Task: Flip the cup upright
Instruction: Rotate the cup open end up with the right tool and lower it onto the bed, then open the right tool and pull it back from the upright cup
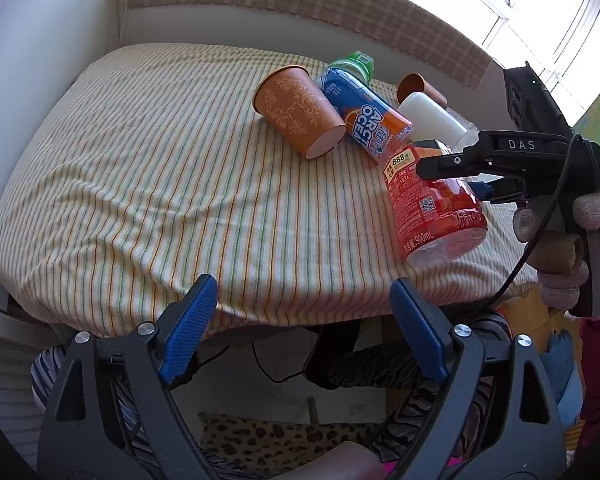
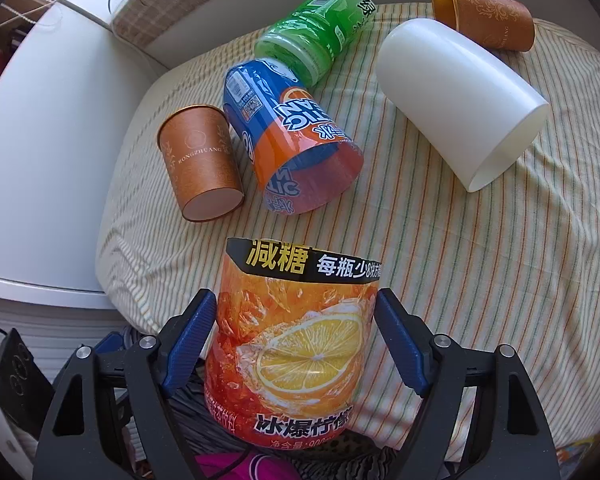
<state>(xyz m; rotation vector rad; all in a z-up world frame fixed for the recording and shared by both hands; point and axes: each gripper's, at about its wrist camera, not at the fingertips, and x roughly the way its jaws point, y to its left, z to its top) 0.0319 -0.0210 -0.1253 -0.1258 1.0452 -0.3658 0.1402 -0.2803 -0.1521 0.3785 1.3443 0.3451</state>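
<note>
Several cups lie on their sides on a striped tablecloth point(image 2: 440, 248). My right gripper point(image 2: 294, 340) is closed around an orange lemon-label cup point(image 2: 296, 340), cut from a bottle; its blue pads touch both sides. The same cup point(image 1: 436, 208) shows in the left wrist view, lying tilted at the table's right edge with the right gripper point(image 1: 432, 168) on it. My left gripper point(image 1: 304, 328) is open and empty, just off the table's near edge.
A brown paper cup point(image 2: 202, 160), a blue-orange cup point(image 2: 296, 140), a green cup point(image 2: 316, 28), a white cup point(image 2: 460, 96) and a second brown cup point(image 2: 488, 14) lie on their sides further back. A white wall borders the table's left.
</note>
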